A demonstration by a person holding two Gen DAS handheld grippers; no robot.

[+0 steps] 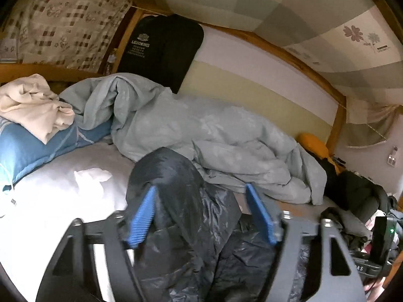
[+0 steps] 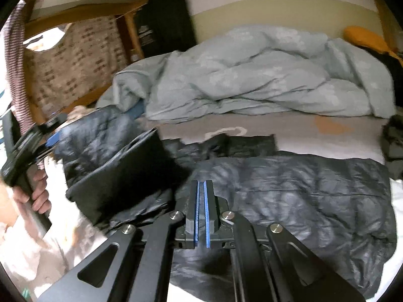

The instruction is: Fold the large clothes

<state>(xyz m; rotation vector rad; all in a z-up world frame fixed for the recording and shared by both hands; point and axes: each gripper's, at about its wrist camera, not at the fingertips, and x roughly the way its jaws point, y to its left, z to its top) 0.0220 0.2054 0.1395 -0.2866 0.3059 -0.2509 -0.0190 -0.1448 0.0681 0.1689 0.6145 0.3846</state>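
So the bed (image 2: 314, 136) is taken up along the back by a crumpled pale blue duvet (image 2: 252, 75), with a blue pillow (image 1: 37, 148) and a cream garment (image 1: 32, 103) piled at the head end, seen from the left wrist. The thing to be folded, a big shiny black puffer jacket (image 2: 302, 196), is spread on the near half of the mattress, its long axis running side to side in the right wrist view. A dark flap or sleeve of it is bunched up at the left end, right where the left tongs (image 1: 201, 214) are found. Those tongs are seen partly open, with the dark fabric humped up between the blue pads (image 1: 141, 216); one pad is touched by cloth, but a real pinch can't be confirmed. The right tongs (image 2: 201, 216) are fully closed with nothing visibly between the pads, poised at the jacket's near edge around its middle. So the raised end is nearer the left hand (image 2: 37, 196), and the fold is probably meant to be carried across toward the right.
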